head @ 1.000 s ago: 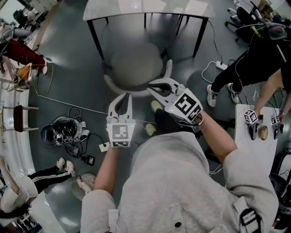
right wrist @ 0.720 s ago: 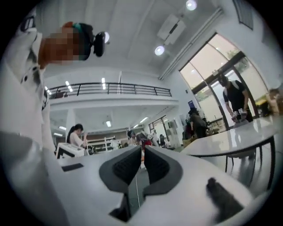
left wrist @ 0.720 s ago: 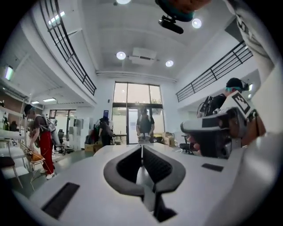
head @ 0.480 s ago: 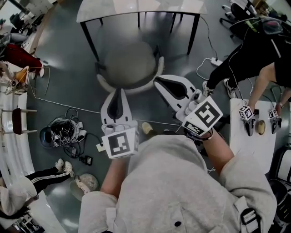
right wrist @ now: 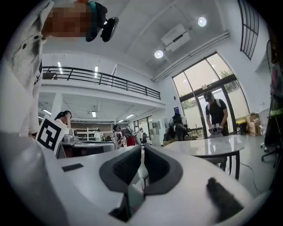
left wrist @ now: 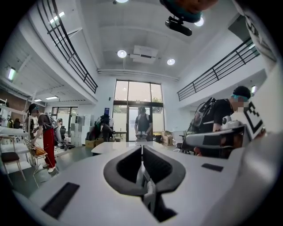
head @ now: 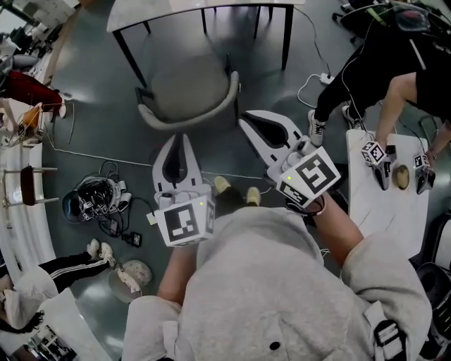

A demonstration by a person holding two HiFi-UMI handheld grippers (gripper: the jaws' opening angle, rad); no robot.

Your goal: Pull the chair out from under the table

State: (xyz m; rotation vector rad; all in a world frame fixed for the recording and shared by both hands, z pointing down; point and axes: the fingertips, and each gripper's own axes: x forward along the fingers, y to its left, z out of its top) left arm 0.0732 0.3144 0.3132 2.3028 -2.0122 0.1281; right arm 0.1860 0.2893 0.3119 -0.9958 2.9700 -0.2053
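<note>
The grey chair (head: 184, 86) stands on the floor just in front of the white table (head: 162, 14), its curved backrest (head: 187, 120) towards me. In the head view my left gripper (head: 179, 137) hangs shut and empty a little short of the backrest. My right gripper (head: 244, 116) is also shut and empty, just right of the backrest's end and apart from it. Both point roughly level across the room. The left gripper (left wrist: 142, 149) faces the table (left wrist: 116, 147); the right gripper (right wrist: 142, 151) has the table (right wrist: 208, 145) to its right.
A helmet and tangled cables (head: 90, 204) lie on the floor at the left. At the right a person in black (head: 384, 63) works at a small white table (head: 384, 204) with another pair of grippers. A power strip (head: 325, 78) lies near the table leg.
Both grippers have lifted and drawn back from the chair's backrest towards my body, still shut. The chair now sits farther from them, in front of the table.
</note>
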